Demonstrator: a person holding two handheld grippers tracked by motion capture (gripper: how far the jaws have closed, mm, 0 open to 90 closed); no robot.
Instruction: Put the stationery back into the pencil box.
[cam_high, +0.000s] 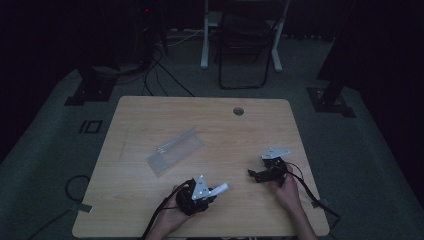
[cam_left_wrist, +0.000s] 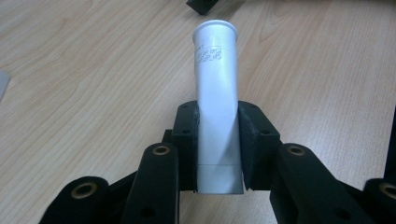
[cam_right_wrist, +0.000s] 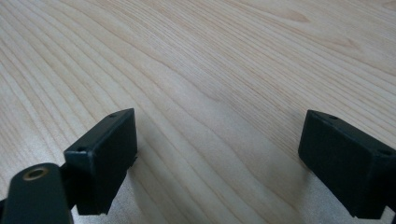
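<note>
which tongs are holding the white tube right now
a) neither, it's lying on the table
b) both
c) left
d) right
c: the left tongs are clamped on the lower part of the white tube, with a pad pressed against each side, while the right tongs stand wide open over bare table with nothing between them.

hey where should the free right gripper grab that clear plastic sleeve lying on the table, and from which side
Probably the raised flap of the clear plastic sleeve, along its far edge. The rest lies flat on the table, leaving the jaws nothing to close around, while the flap stands up as a thin ridge. Bring the open right gripper down from above, jaws straddling it.
</note>
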